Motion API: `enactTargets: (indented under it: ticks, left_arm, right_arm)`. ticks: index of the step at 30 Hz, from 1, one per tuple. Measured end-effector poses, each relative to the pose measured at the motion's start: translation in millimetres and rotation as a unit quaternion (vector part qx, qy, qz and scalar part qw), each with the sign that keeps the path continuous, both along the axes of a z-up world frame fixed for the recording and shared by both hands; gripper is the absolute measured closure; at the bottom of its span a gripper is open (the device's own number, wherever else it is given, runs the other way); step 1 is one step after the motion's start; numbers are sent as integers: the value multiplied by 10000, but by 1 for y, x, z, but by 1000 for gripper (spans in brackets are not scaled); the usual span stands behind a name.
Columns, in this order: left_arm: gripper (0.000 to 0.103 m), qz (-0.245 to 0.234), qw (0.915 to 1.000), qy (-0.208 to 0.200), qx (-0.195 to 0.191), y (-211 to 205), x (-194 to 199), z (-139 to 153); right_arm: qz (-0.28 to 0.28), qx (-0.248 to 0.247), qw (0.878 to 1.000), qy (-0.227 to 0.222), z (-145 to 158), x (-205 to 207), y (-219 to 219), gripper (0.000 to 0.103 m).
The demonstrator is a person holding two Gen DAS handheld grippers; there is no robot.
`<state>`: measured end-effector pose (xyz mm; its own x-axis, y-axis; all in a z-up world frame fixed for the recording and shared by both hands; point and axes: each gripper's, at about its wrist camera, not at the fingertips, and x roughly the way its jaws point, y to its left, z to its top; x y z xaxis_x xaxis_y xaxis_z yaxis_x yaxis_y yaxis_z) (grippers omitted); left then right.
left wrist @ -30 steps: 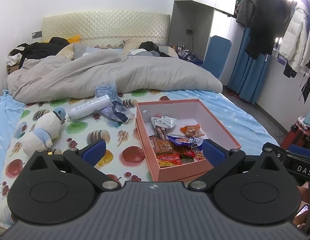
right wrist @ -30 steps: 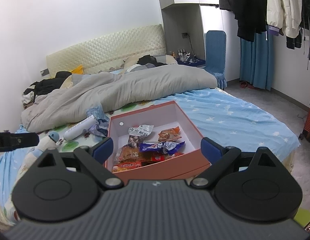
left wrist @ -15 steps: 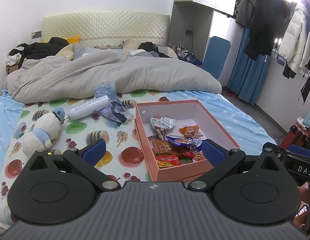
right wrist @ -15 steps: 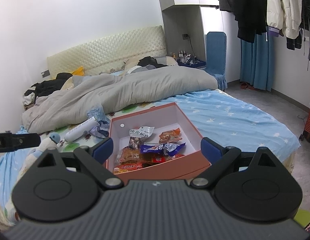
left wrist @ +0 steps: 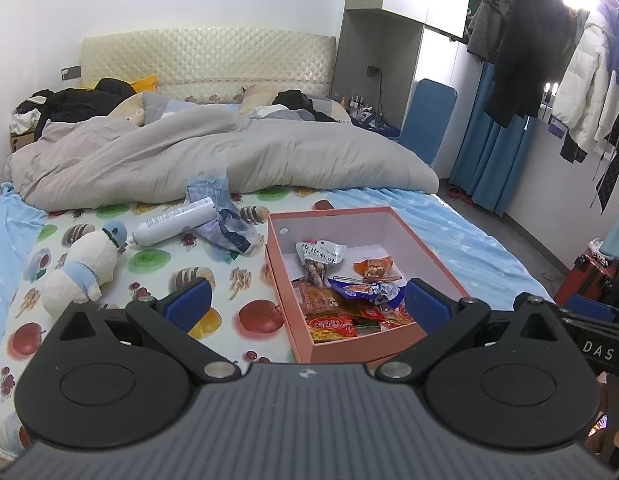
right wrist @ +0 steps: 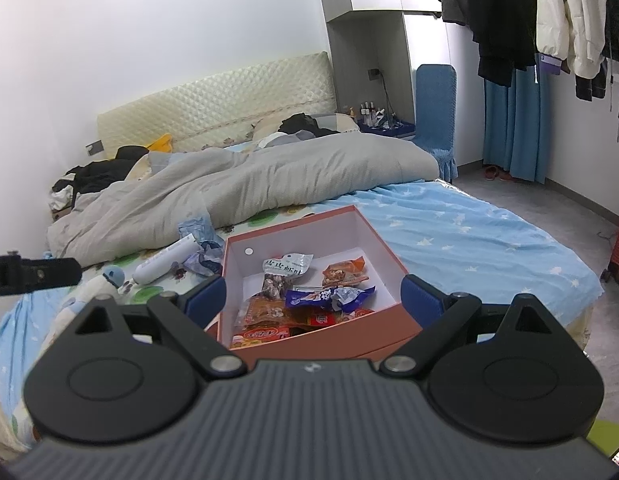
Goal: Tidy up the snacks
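A salmon-pink cardboard box [left wrist: 421,240] [right wrist: 383,250] with a white inside lies open on the bed, near its foot. Several snack packets lie in it: a clear bag with a white label [left wrist: 319,254] [right wrist: 287,266], an orange packet [left wrist: 375,269] [right wrist: 345,271], a blue wrapper [left wrist: 363,290] [right wrist: 325,297] and red and orange packs [left wrist: 329,322] [right wrist: 265,334] at the near end. My left gripper [left wrist: 307,304] hovers open before the box's near left corner. My right gripper [right wrist: 313,294] hovers open over the box's near wall. Neither holds anything.
A white bottle [left wrist: 175,222] [right wrist: 165,259], a crumpled blue wrapper [left wrist: 229,232] and a plush toy [left wrist: 83,268] lie left of the box on the fruit-print sheet. A grey duvet [left wrist: 229,160] covers the far bed. Hanging coats [left wrist: 569,60], a red suitcase [left wrist: 589,272].
Both grippers have drawn slightly back or up from the box, which sits a little farther off in each view. Jaws stay open; the snacks have not moved.
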<state>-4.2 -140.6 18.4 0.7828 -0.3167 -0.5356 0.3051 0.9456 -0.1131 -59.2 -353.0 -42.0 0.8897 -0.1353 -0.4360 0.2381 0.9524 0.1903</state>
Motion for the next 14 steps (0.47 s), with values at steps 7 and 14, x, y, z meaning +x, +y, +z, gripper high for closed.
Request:
enactTargets:
  ticks: [7, 14]
  left_arm:
    - [0, -18, 10000, 23, -13, 2, 3, 1]
    - [0, -10, 9999, 76, -100, 6, 6, -3]
  right_arm:
    - [1, 15, 10000, -38, 1, 0, -2, 7]
    - [-12, -74, 10000, -65, 2, -2, -2, 7]
